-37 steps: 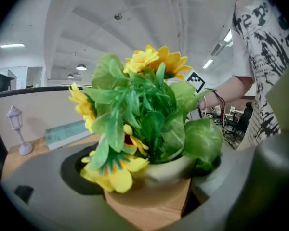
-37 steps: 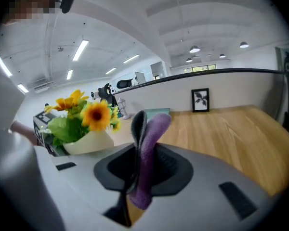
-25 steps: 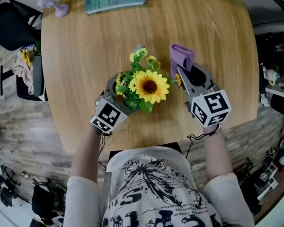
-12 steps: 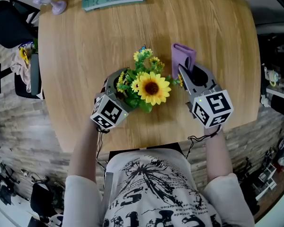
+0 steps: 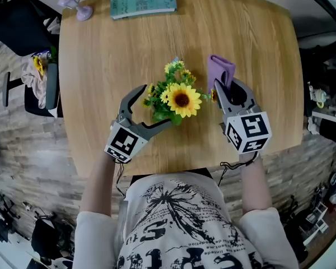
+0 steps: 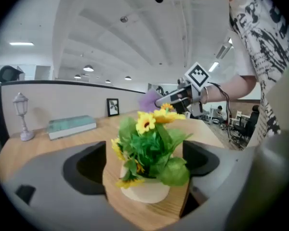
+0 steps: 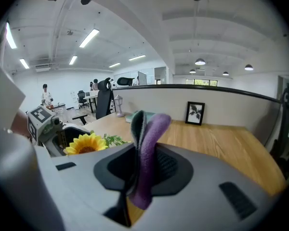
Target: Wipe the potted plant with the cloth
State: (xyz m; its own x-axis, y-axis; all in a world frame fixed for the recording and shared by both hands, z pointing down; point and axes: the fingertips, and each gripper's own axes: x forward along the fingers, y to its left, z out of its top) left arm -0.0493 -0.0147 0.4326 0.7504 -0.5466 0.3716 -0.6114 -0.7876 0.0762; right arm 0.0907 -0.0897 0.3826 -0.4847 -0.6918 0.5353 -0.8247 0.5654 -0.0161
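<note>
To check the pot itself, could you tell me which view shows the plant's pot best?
The left gripper view: the pale pot sits plainly between the spread jaws of the left claw. The head view hides it under the flowers; the right gripper view shows only a sunflower.

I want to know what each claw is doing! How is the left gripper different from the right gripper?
The left gripper has its jaws wide apart, with the potted plant between them. The right gripper has its jaws shut on the purple cloth. The left gripper is on the plant's left side, and the right gripper is on its right. Both are grey and carry a marker cube.
</note>
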